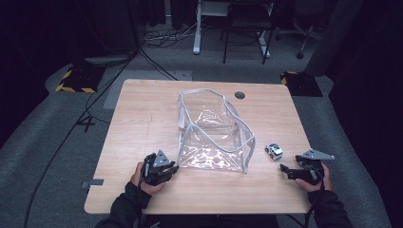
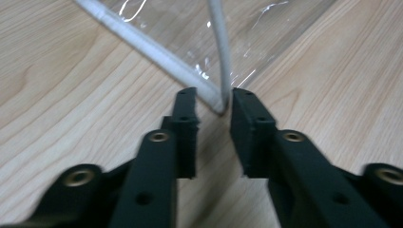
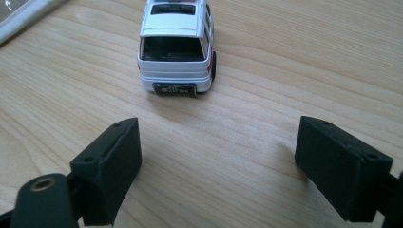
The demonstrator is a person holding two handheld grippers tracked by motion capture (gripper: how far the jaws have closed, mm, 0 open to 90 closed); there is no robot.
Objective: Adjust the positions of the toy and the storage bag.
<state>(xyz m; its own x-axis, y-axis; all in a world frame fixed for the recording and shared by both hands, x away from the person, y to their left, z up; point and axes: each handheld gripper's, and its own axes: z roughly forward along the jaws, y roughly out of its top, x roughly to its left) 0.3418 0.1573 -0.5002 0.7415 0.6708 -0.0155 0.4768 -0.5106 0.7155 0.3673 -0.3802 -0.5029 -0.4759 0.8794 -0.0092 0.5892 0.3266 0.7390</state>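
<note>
L tool [image 2: 213,102] parted at clear zip pouch's [image 1: 212,130] near corner, R tool [image 3: 216,164] wide open behind white toy car [image 3: 177,45] at pouch's 4 o'clock on counter [image 1: 142,123]; nothing gripped, car not bagged yet.

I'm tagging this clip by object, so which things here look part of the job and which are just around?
Likely in the job:
- clear bag, its corner between the left gripper jaws
- toy car, ahead of the open right gripper

Just around:
- table hole
- chairs and cables on the floor behind
</note>
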